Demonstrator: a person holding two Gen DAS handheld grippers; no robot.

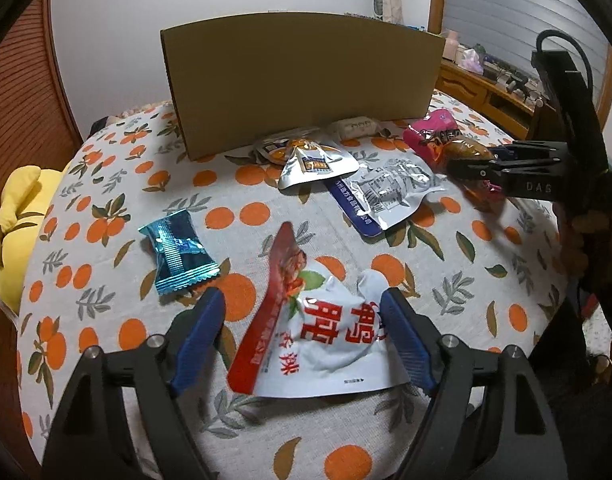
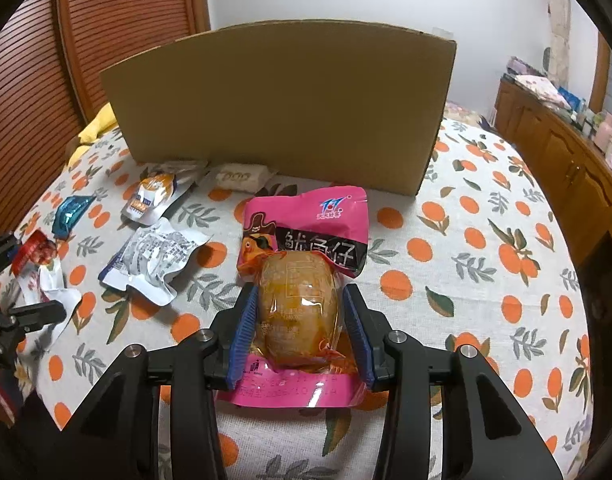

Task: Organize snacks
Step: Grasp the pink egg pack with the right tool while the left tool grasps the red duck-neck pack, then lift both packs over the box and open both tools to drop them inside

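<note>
Right wrist view: orange-print cloth (image 2: 486,280) spreads wide, cardboard box (image 2: 281,108) standing upright at the back. Up front, the right gripper (image 2: 301,320) has its blue fingers (image 2: 243,324) pressed against both sides of the pink squid packet (image 2: 306,280). Left wrist view: left gripper (image 1: 306,340) spread wide around the red-and-white packet (image 1: 326,336), lying flat; teal candy wrapper (image 1: 177,256) just beside.

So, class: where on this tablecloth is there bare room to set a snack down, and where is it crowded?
Free: the cloth right of the pink packet held in the right gripper, toward the wooden cabinet; also left of the blue candy. Crowded: the strip before the cardboard box, where silver pouches overlap.
</note>
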